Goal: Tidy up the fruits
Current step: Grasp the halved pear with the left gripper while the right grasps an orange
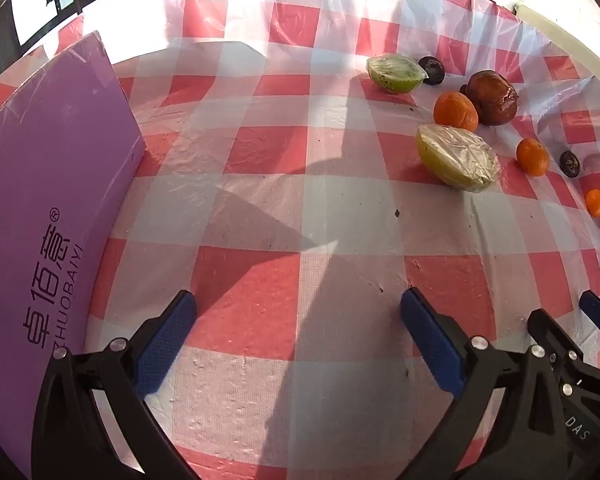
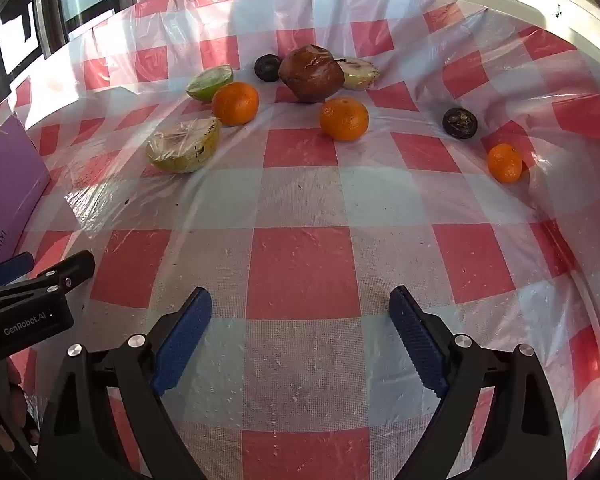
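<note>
Fruit lies scattered at the far side of the checked tablecloth (image 2: 300, 272). Three oranges (image 2: 235, 103) (image 2: 344, 119) (image 2: 505, 162), a wrinkled brown fruit (image 2: 311, 73) and two small dark fruits (image 2: 267, 67) (image 2: 460, 123) are loose. Film-wrapped cut green halves (image 2: 184, 145) (image 2: 210, 82) lie to their left, and a pale wrapped half (image 2: 358, 74) shows behind the brown fruit. My right gripper (image 2: 300, 291) is open over bare cloth, well short of the fruit. My left gripper (image 1: 298, 294) is open too, holding nothing, with the nearest wrapped half (image 1: 458, 157) and an orange (image 1: 456, 110) far ahead to its right.
A flat purple box (image 1: 52, 200) with printed lettering lies along the left side of the table. The clear plastic sheet over the cloth bunches up at the far and right edges. Each gripper shows at the edge of the other's view, close beside it.
</note>
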Demonstrator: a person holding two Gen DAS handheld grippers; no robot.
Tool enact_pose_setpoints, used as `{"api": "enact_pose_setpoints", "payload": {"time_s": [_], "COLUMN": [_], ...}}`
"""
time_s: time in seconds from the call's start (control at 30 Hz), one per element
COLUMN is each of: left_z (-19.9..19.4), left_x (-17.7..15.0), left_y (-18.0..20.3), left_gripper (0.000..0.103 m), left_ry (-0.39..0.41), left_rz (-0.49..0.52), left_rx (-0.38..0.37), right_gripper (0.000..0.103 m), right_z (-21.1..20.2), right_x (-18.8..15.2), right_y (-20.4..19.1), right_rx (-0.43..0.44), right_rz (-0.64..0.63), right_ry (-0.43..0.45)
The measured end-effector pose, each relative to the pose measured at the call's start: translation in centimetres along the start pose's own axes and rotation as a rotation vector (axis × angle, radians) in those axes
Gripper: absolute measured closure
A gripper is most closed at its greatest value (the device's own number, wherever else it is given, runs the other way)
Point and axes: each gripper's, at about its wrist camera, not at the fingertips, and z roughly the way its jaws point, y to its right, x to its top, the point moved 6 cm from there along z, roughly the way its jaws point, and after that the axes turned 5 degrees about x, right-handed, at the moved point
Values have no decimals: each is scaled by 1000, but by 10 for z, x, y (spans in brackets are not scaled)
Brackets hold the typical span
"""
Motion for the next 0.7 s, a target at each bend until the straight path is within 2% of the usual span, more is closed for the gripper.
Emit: {"api": "enact_pose_setpoints", "payload": {"time_s": [0.1,0.33,0.43,0.47,0.5,0.53,0.57,0.6,0.7], "left_z": [8,19,29,35,41,43,43,41,35], "left_x": [20,68,77,77,77,78,79,79,72], "left_y": [21,83,113,118,122,123,124,124,113], "left_gripper": [2,2,2,5,23,28,42,42,43], "left_ry": [-13,2,-19,-34,-55,-52,-43,-52,-79], "left_rz": [30,69,112,136,158,187,198,197,207], "left_rx": [-25,-156,-147,-132,-124,-88,-84,-108,-116], "right_gripper": [16,16,16,16,16,16,16,17,17], "right_z": [1,3,4,5,6,9,11,13,25], "right_x": [0,1,2,3,5,9,13,18,38], "right_y": [8,33,39,41,42,45,49,52,59], "right_rx": [13,-10,-14,-15,-20,-22,-15,-8,-1], "right_rz": [-14,25,31,35,43,58,79,96,102], "right_ry": [-14,-21,-25,-30,-40,-45,-45,-44,-37]}}
